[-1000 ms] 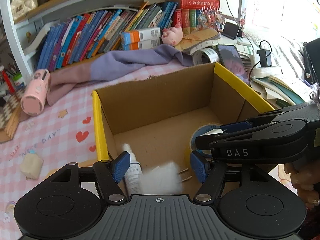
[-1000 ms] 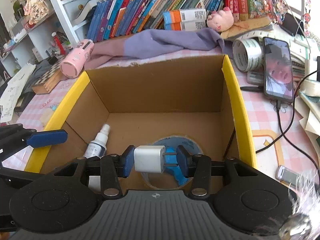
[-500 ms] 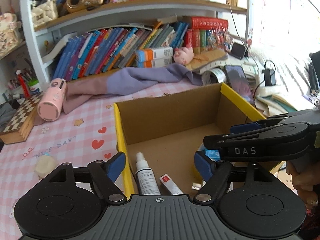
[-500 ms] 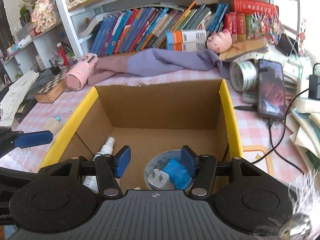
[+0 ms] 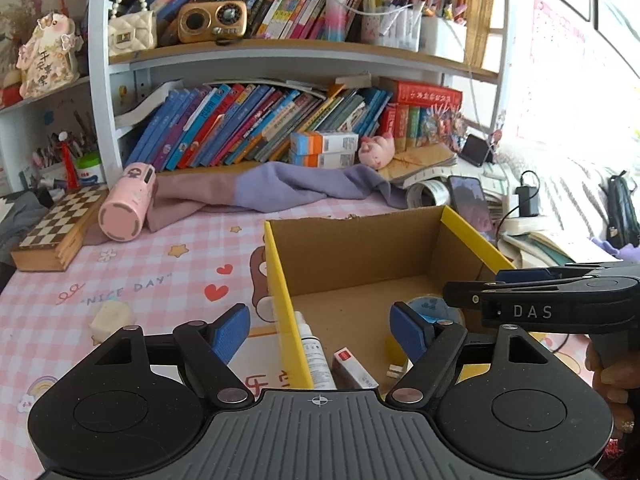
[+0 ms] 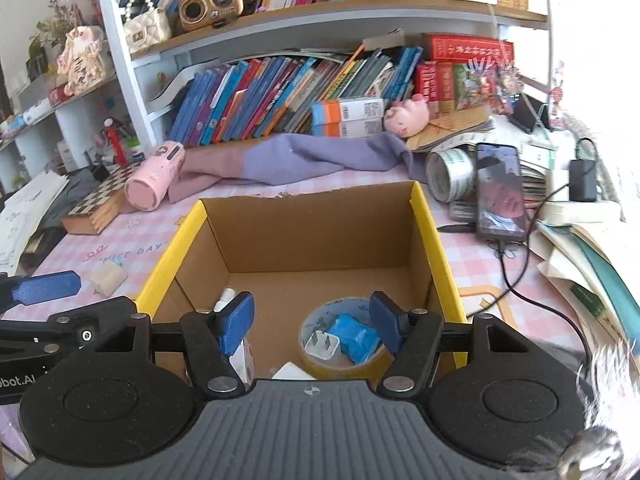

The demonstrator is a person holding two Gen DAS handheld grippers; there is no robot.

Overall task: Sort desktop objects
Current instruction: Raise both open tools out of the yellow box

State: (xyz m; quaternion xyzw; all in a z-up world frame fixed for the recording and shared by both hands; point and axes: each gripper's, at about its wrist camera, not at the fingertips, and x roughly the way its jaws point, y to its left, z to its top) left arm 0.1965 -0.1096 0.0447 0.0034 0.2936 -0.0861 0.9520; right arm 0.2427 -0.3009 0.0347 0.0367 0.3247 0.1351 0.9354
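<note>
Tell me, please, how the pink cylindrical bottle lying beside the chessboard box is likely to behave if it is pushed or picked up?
The pink bottle lies on its side on the tablecloth, so a sideways push would probably roll it. Its smooth, rounded wall looks hard and may slip between flat pads. It leans against the folded cloth, which could stop a roll that way.

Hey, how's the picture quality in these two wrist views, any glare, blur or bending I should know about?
Left wrist view: window glare washes out the upper right; the shelf bows from fisheye distortion; the cardboard box is sharp. Right wrist view: the right edge is blown out, a blurred furry thing sits at the lower right corner, and the phone shows clearly.
</note>
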